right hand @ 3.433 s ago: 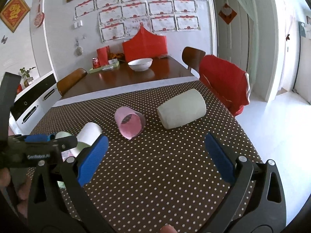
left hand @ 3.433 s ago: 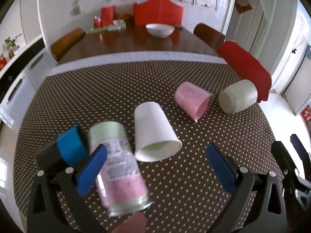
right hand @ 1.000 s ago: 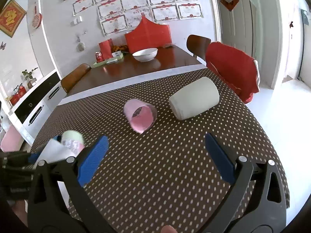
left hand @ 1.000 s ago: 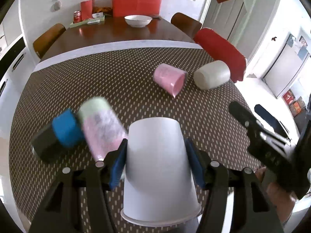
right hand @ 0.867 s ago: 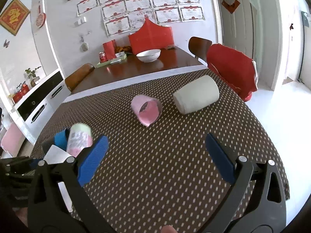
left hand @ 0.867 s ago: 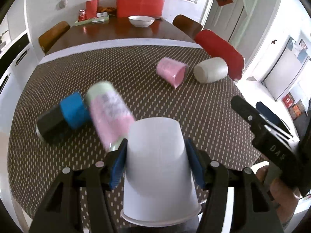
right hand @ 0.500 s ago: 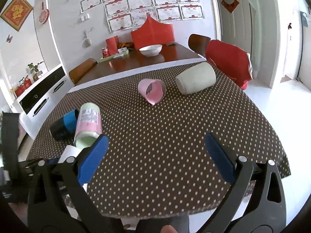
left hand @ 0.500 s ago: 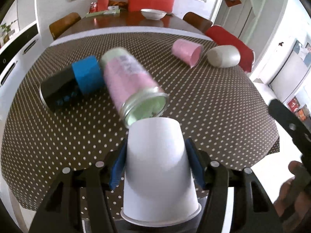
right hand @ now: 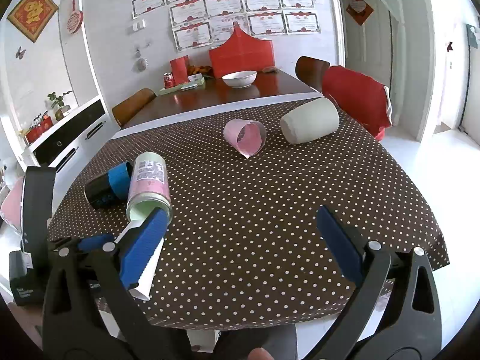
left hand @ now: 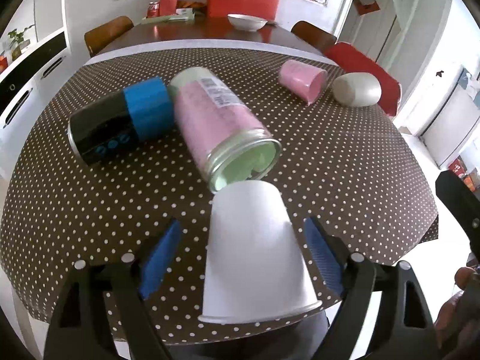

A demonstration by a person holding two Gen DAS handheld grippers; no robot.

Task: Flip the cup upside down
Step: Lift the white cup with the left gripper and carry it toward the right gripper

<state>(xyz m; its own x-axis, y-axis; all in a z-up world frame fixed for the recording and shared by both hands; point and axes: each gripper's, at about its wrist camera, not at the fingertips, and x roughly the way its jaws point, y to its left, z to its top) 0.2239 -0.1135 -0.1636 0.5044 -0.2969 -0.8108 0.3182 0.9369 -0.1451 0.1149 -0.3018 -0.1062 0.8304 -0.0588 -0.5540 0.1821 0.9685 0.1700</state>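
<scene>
A white paper cup (left hand: pixel 255 255) stands upside down, rim down, at the near edge of the dotted table (left hand: pixel 90 204). My left gripper (left hand: pixel 240 255) is open, its blue pads (left hand: pixel 159 258) apart from the cup's sides. In the right wrist view the cup (right hand: pixel 147 267) shows partly behind my finger. My right gripper (right hand: pixel 240 240) is open and empty above the near table edge.
A pink-and-green can (left hand: pixel 219 126) lies on its side just beyond the white cup, beside a black-and-blue can (left hand: pixel 120 123). A pink cup (left hand: pixel 303 81) and a cream cup (left hand: pixel 357 90) lie on their sides at the far right. A wooden table with a bowl (right hand: pixel 240 78) stands behind.
My left gripper held the white cup, set it down near the table's front edge, and has now opened off it. The right gripper pulled back and stayed open.
</scene>
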